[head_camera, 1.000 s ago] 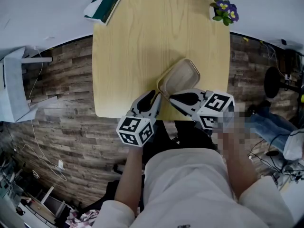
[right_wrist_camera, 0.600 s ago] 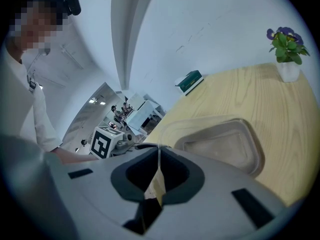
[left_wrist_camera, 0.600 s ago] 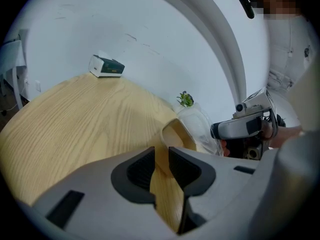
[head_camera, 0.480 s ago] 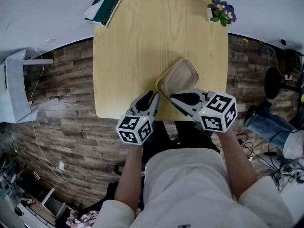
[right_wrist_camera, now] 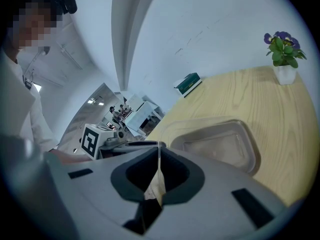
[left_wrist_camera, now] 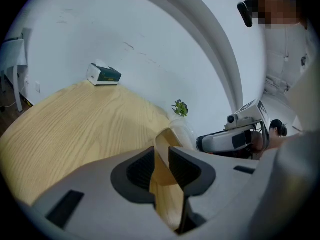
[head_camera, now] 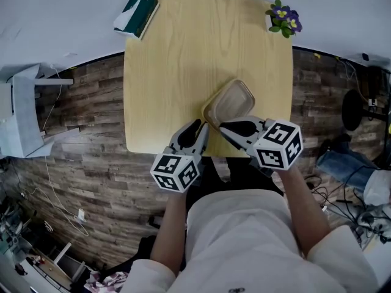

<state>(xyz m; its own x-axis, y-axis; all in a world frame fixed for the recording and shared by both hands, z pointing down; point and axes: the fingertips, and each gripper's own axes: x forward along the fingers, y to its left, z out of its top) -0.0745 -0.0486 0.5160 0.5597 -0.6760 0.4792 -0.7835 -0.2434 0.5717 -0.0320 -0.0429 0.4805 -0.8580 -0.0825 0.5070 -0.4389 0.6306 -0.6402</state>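
Since the left gripper point(head_camera: 200, 127) and right gripper point(head_camera: 224, 127) each clamp the near rim of the tray point(head_camera: 231, 101) at the table's point(head_camera: 177, 60) near edge, level, matched grips would likely spare that thin rim from buckling.

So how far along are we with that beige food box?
Done: both grippers have hold of the box. The left gripper is clamped on its rim, and the right gripper is clamped on a thin flap at its near end. In hand: the box is held near the table's front edge. Left: any lifting, opening or moving, none of which shows.
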